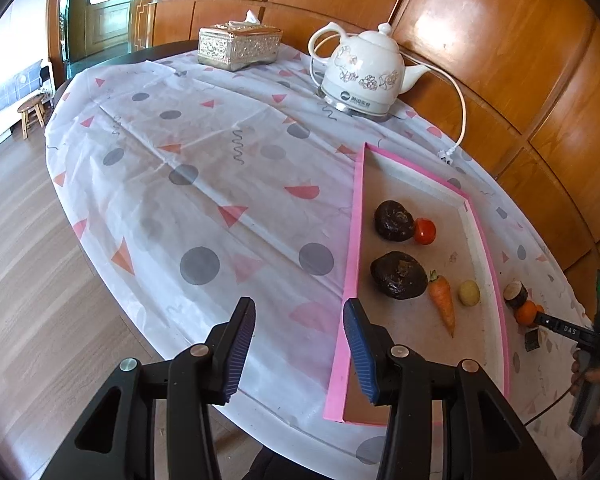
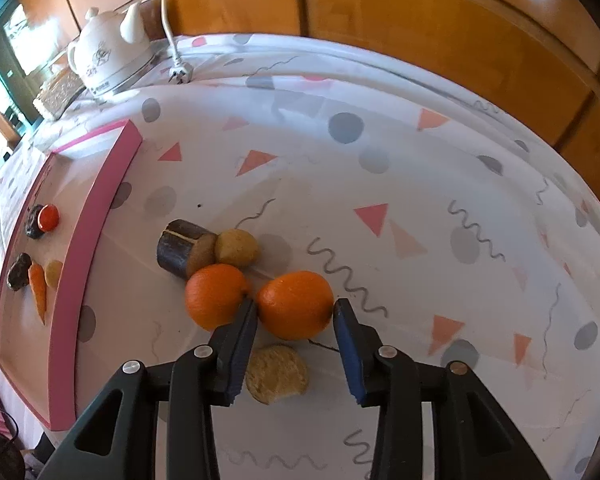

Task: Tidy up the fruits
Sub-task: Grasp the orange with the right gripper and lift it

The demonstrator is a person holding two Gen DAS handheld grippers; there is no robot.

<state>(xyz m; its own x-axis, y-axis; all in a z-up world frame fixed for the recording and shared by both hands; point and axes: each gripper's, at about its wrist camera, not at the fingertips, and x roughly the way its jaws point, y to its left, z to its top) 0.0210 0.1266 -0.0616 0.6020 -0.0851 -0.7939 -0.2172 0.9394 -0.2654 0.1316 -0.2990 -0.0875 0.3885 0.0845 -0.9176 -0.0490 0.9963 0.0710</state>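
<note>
Fruit: two oranges, a cut dark stub and pale pieces lie on the tablecloth (image 2: 380,200), just outside the pink tray (image 2: 100,200).
Right gripper (image 2: 295,312): jaws spread astride the nearer orange (image 2: 296,304), not yet pressing; I'd centre it before squeezing.
Left gripper (image 1: 300,316): jaws apart, empty, over the tray's near wall.
Left view only: carrot (image 1: 442,300), tomato (image 1: 425,231) shown clearly in tray.

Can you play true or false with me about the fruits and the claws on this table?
1. The carrot lies inside the pink tray. True.
2. Both oranges are in the tray. False: the two oranges sit on the tablecloth outside it.
3. The right claw has an orange between its fingers. True.
4. The left claw holds the red tomato. False: it is empty; the tomato is in the tray.
5. The teapot is blue. False: white.
</note>
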